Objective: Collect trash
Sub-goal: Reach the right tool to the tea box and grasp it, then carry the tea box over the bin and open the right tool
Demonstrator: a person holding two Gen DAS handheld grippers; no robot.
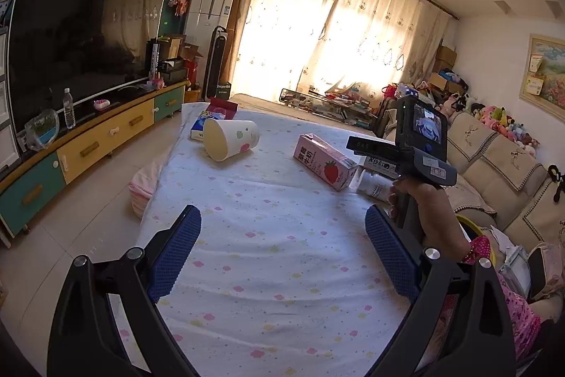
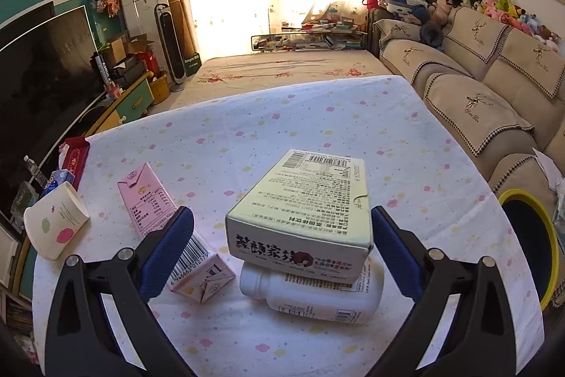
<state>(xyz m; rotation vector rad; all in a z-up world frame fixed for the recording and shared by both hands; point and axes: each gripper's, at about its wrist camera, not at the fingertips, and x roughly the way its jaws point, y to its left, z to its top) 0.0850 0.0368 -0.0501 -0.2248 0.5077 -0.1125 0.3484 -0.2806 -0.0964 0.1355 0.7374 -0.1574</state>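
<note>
On the table (image 2: pixel 282 115): one pink milk carton (image 2: pixel 155 200), one pale green box (image 2: pixel 303 200) lying on one white pill bottle (image 2: pixel 317 299), one paper cup (image 2: pixel 56 225) on its side, one blue tissue pack (image 2: pixel 58 179), one red packet (image 2: pixel 76 158). Beside it, one yellow-rimmed bin (image 2: pixel 551 242). Two claws: left (image 1: pixel 282 257), right (image 2: pixel 282 253).

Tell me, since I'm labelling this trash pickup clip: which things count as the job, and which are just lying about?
Job:
- pink milk carton
- green-white box
- white bottle
- paper cup
- yellow-rimmed bin

Lying about:
- television
- water bottle
- sofa
- plush toys
</note>
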